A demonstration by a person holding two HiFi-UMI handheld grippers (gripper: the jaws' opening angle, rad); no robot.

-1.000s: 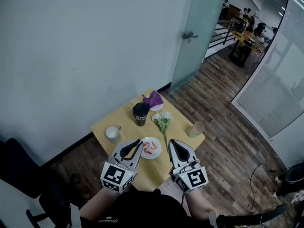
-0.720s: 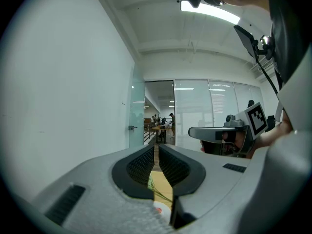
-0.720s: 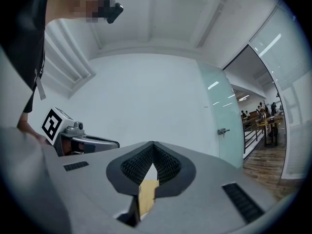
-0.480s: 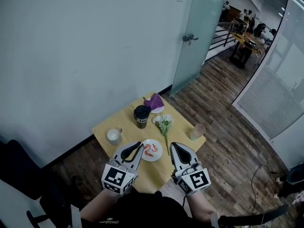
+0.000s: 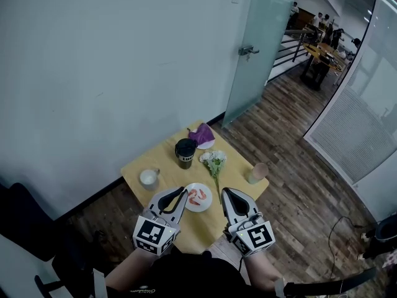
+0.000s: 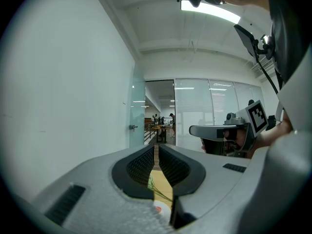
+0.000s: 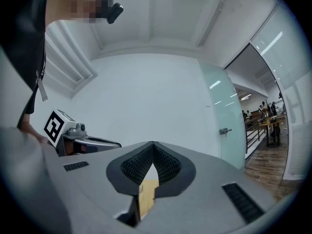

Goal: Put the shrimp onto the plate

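Observation:
Two orange shrimp lie on a small white plate near the front of the yellow table. My left gripper hovers just left of the plate with its jaws together and nothing between them. On the plate's other side my right gripper is shut and empty too. In the left gripper view, the left gripper shows only a thin slit, with a sliver of the plate below it. The right gripper has its tips touching in the right gripper view.
A black mug, a white cup, white flowers, a beige cup and a purple cloth share the table. The white wall and a glass door stand behind it, and a dark chair at left.
Both grippers have drawn back slightly toward me and stay shut. The plate and shrimp have not moved on the table.

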